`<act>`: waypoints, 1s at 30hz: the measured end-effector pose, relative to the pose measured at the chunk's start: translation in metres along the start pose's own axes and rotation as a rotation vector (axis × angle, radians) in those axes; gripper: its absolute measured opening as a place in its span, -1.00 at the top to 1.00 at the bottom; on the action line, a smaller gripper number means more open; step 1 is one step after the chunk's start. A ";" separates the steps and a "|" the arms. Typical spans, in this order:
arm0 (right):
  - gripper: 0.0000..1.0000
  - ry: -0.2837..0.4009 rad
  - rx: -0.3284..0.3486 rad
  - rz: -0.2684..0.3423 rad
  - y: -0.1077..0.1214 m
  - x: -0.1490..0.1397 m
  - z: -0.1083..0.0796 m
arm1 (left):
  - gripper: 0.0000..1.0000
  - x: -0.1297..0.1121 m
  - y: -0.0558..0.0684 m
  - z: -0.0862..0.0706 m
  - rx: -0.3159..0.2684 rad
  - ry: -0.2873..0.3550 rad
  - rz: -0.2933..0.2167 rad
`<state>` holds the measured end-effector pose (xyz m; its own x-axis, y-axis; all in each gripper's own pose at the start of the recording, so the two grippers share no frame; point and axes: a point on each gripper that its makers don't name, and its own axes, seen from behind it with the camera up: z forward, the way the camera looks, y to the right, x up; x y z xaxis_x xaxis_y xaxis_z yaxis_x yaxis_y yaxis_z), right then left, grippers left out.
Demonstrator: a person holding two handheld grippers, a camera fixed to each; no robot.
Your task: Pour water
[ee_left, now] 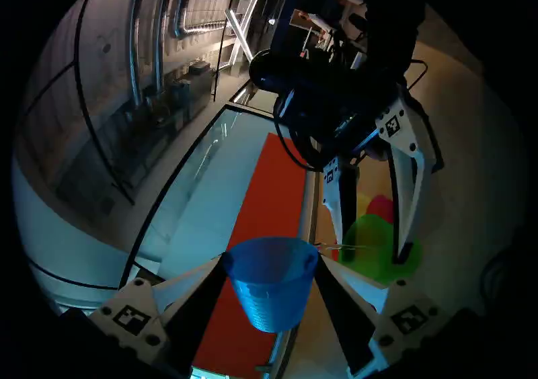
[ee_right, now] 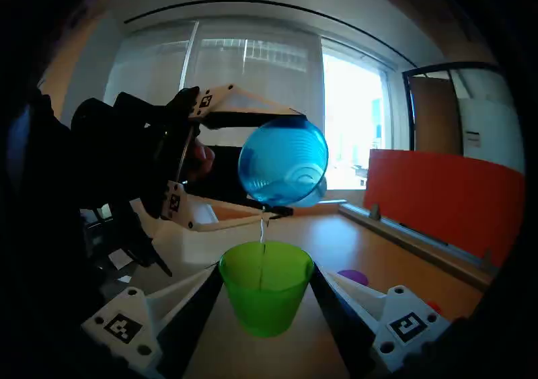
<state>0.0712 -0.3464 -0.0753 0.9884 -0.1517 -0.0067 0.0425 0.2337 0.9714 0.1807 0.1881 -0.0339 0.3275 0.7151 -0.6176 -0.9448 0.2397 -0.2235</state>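
Note:
In the left gripper view my left gripper [ee_left: 272, 266] is shut on a blue plastic cup [ee_left: 272, 285], tipped over on its side. A thin stream of water [ee_left: 336, 246] runs from its rim toward a green cup [ee_left: 370, 241] held in the right gripper [ee_left: 374, 251] just beyond. In the right gripper view my right gripper [ee_right: 267, 271] is shut on the upright green cup [ee_right: 267, 295]. Above it the blue cup [ee_right: 284, 160] is tilted with its mouth downward in the left gripper [ee_right: 292, 162], which a gloved hand [ee_right: 134, 157] holds. The water stream [ee_right: 261, 234] falls into the green cup.
A wooden table [ee_right: 363, 244] lies below the cups, with an orange partition panel [ee_right: 444, 197] along its right side. A small purple object [ee_right: 352, 276] rests on the table. Red [ee_left: 382, 207] and yellow items sit behind the green cup. Bright windows [ee_right: 350, 123] stand behind.

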 end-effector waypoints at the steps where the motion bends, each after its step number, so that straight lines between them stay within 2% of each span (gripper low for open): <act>1: -0.86 0.000 0.000 0.000 0.000 0.000 0.000 | -0.76 0.000 0.000 0.000 0.001 0.000 0.001; 30: -0.86 -0.003 0.000 -0.005 0.001 -0.002 -0.002 | -0.76 0.004 0.001 -0.002 -0.003 0.013 0.040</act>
<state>0.0695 -0.3441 -0.0750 0.9877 -0.1558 -0.0108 0.0474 0.2333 0.9713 0.1814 0.1897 -0.0378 0.2892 0.7158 -0.6356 -0.9572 0.2087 -0.2004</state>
